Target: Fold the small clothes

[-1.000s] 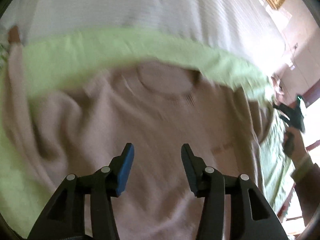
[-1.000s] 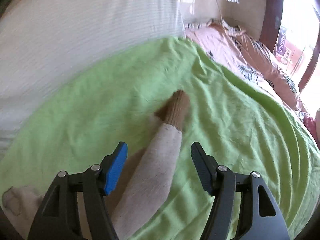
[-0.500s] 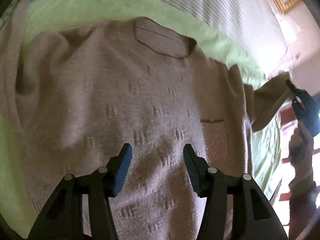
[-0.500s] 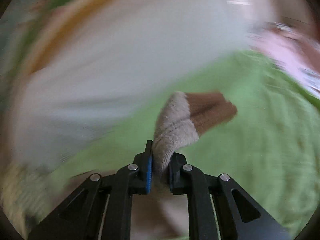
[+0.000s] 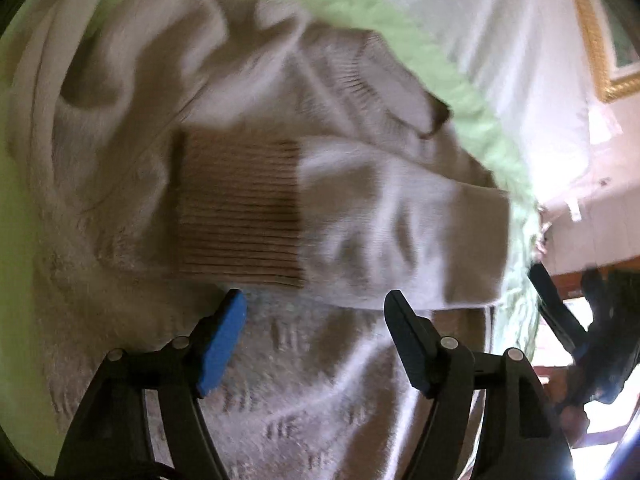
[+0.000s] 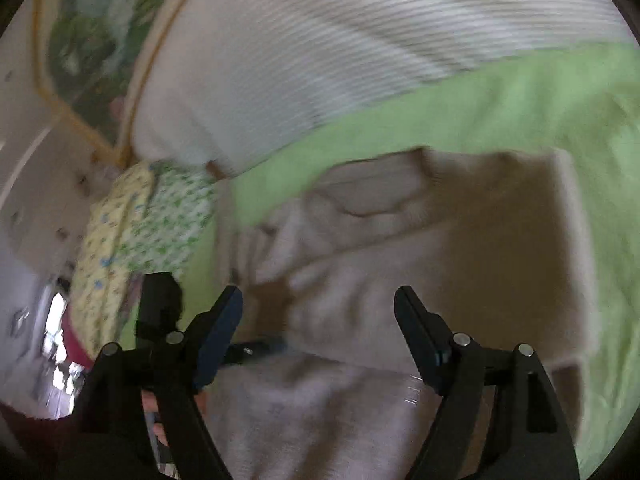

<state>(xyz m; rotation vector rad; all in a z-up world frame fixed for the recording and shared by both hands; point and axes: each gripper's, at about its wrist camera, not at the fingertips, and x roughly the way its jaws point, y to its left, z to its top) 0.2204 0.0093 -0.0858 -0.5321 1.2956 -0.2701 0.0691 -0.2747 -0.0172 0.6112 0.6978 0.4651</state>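
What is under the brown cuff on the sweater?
The brown cuff lies on the beige sweater, folded across its chest. Green sheet shows around the sweater; whatever lies beneath it is covered.

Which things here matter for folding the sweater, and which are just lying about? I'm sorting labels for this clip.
For the job:
- beige knit sweater
- its sleeve with the brown ribbed cuff, laid across the body
- left gripper and right gripper, jaws opening, nothing between them

Lying about:
- green sheet
- striped white bedding
- floral pillow
- framed picture
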